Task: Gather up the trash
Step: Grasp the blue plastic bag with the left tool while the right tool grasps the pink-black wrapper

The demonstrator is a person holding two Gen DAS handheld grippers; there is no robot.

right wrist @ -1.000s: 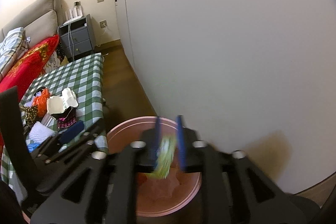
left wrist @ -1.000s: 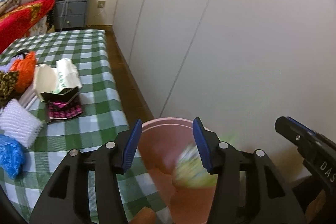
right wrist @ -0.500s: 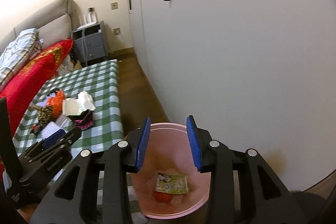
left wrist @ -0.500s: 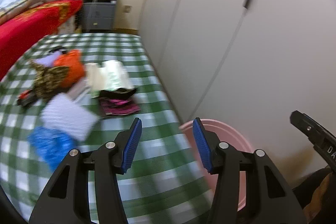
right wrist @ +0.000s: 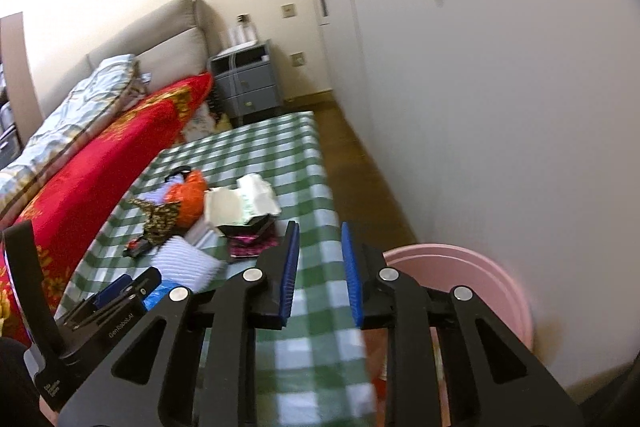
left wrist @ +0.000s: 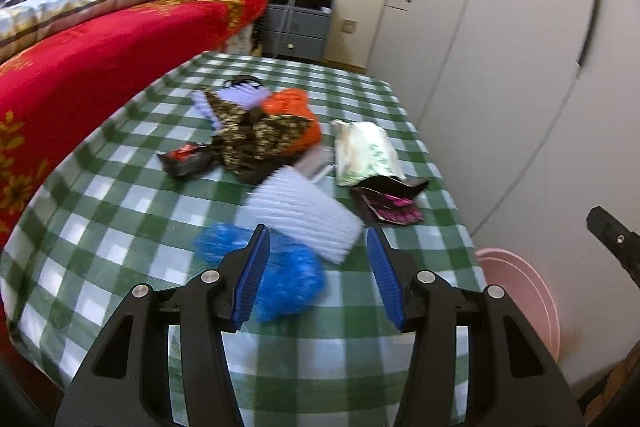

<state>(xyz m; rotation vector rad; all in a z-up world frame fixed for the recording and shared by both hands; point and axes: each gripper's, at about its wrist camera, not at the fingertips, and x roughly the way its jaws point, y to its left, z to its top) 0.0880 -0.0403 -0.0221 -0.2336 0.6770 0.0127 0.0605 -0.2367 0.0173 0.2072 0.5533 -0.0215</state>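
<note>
Trash lies on the green checked table [left wrist: 120, 227]: a crumpled blue bag [left wrist: 288, 275], a white ribbed pad [left wrist: 304, 211], a white-green packet [left wrist: 364, 151], a dark pink wrapper [left wrist: 388, 207], a patterned wrapper [left wrist: 260, 139], an orange bag [left wrist: 296, 107] and a red-black packet [left wrist: 184, 159]. My left gripper [left wrist: 318, 271] hangs open over the near table edge, empty, with the blue bag just beyond its left finger. My right gripper [right wrist: 318, 267] is empty and its jaws are closing, between the table and the pink bin [right wrist: 480, 267]. The pink bin [left wrist: 520, 291] stands on the floor at the table's right corner.
A bed with a red blanket [left wrist: 80, 59] runs along the table's left side. A grey nightstand [left wrist: 298, 23] stands at the far wall. White wardrobe doors [left wrist: 500, 47] line the right, with a strip of wooden floor [right wrist: 360, 163] between them and the table.
Both grippers swung left from the pink bin toward the table. The green packet dropped out of the right gripper into the bin, and that gripper's jaws have since narrowed.
</note>
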